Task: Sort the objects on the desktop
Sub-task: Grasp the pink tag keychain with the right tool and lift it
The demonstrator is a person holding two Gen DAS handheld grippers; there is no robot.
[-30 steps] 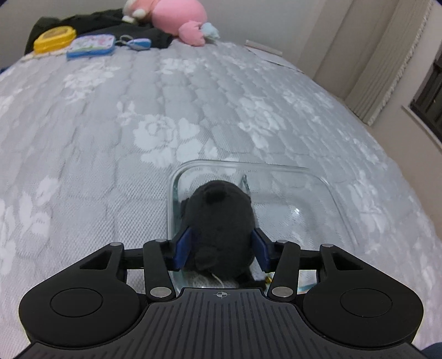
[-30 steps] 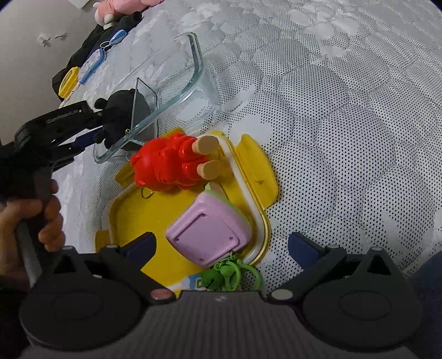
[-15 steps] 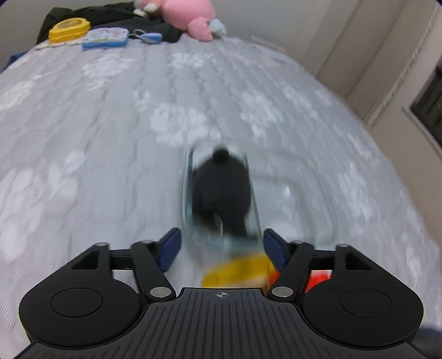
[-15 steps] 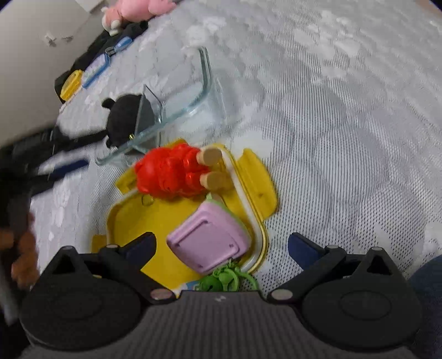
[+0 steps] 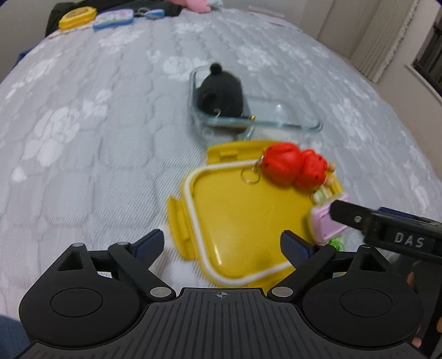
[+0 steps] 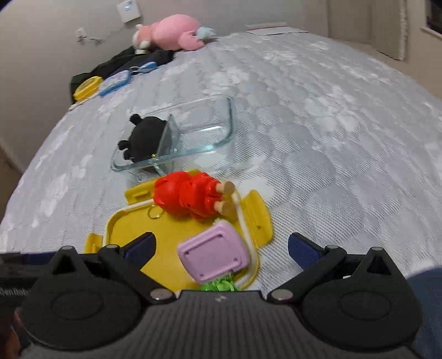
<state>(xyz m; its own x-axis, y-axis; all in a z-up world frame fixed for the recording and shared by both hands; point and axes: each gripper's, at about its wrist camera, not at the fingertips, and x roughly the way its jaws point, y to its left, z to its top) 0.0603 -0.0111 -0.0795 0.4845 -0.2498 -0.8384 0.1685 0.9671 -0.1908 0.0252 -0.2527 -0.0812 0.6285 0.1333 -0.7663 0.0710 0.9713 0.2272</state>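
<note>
Released, black plush (image 5: 221, 95) lies in glass dish (image 5: 290, 125); left gripper (image 5: 222, 243) just opened, empty; right gripper (image 6: 221, 245) gapes.

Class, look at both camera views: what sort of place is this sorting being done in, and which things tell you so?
Most likely a bedroom. The work surface is a quilted floral mattress, not a desk; a pink plush toy lies at its far end, and a curtain hangs by the wall.

You see: pink plush (image 6: 171, 31) at far edge | black cloth (image 6: 129, 63) beside it | wall switch (image 6: 129, 9) above
</note>
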